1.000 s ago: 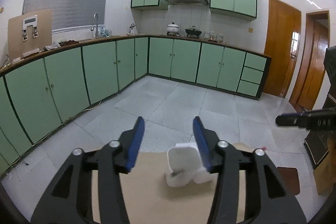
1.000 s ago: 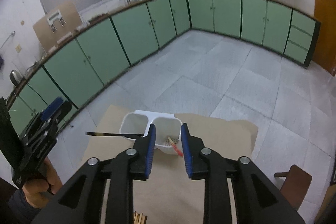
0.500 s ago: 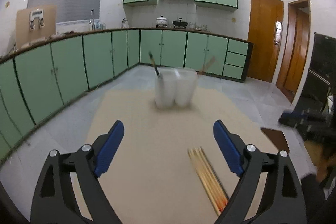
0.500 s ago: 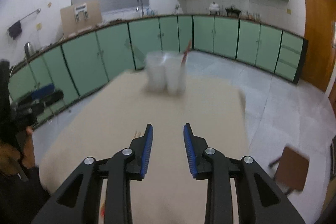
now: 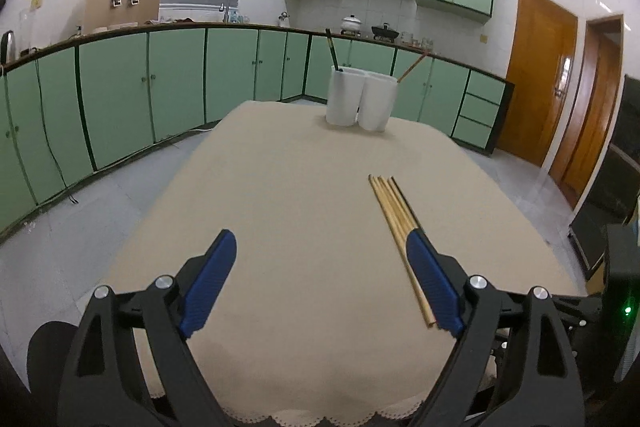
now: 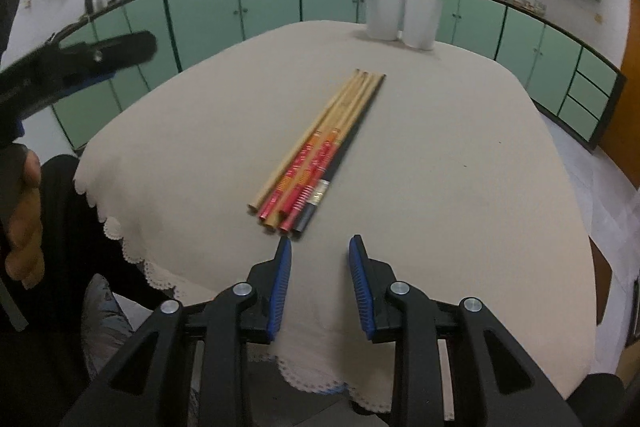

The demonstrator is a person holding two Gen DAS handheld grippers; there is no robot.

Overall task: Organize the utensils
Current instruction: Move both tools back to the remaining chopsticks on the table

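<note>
Several chopsticks (image 6: 320, 151) lie side by side on the beige-clothed table (image 6: 440, 147), some wooden with red ends, one dark. My right gripper (image 6: 320, 243) hovers just short of their near ends, open by a narrow gap with nothing between the pads. In the left wrist view the same chopsticks (image 5: 394, 207) run under the right finger of my left gripper (image 5: 318, 243), which stands wide open and empty over the table (image 5: 280, 187). At the far edge a white twin holder (image 5: 360, 101) (image 6: 404, 13) keeps one dark chopstick in its left cup and one reddish one in its right.
Green cabinets (image 5: 120, 95) run along the walls beyond the table, with wooden doors (image 5: 540, 79) to the right. The left gripper (image 6: 80, 63) and the person's hand (image 6: 20, 219) show at the left of the right wrist view. A brown seat (image 6: 600, 263) pokes out by the table's right edge.
Both grippers drew back from the holder toward the table's near edge and sank lower. The left jaws spread much wider. The lying chopsticks came into view.
</note>
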